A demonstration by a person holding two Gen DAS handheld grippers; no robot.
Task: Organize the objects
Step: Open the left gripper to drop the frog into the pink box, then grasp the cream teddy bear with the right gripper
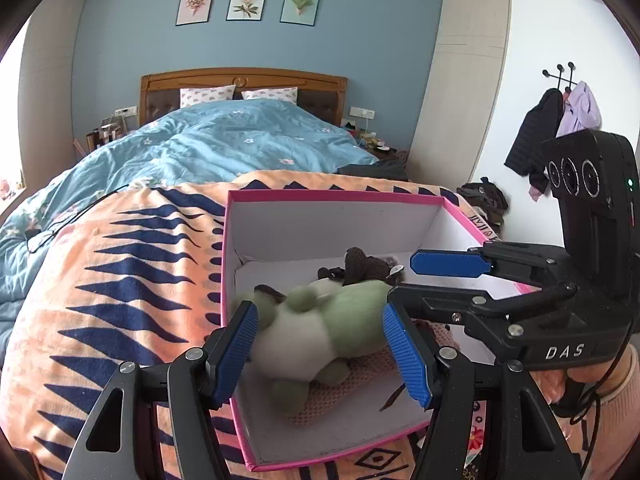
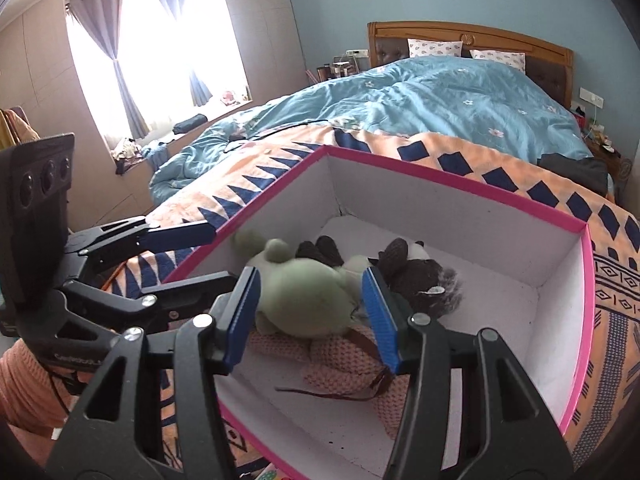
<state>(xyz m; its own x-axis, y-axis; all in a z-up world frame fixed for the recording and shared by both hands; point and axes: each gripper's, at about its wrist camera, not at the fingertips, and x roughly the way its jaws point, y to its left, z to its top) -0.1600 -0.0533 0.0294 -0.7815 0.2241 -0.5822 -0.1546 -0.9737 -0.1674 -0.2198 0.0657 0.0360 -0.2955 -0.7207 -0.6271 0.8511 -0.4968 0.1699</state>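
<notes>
Green plush toy (image 1: 340, 320): lies on its side inside the pink box, on top of a pink knitted piece, and reaches from one pad to the other of the left gripper; its outline is blurred in the left wrist view.
Left gripper (image 1: 319, 308): the jaws stand partly apart with the toy between them. The blue pads sit right at its flanks, but I cannot tell whether they press on it.
Right gripper (image 2: 310, 273): comes in from the right with its jaws also partly apart astride the toy's green body. Whether it has a grip I cannot tell either.
Sleeve (image 1: 616, 400): a pinkish ribbed cuff shows behind the right gripper's handle.
Pink knitted piece (image 2: 344, 360): flat on the box floor under the toy, with a thin brown strap trailing from it.
Dark brown plush (image 2: 416, 276): in the box just behind the green toy, close to the right pad of the right gripper.
Pink box (image 1: 320, 196): open-topped, with white inner walls and a pink rim, standing on the blanket at the foot of the bed.
Blanket (image 1: 120, 280): orange with dark blue jagged shapes, spread under the box.
Duvet (image 1: 224, 140): light blue with small flowers, rumpled over the bed beyond the blanket.
Pillows (image 1: 208, 96): two, propped against the wooden headboard (image 1: 240, 78).
Framed prints (image 1: 248, 2): three flower pictures in a row on the blue wall.
Window (image 2: 160, 40): bright, with grey curtains tied back.
</notes>
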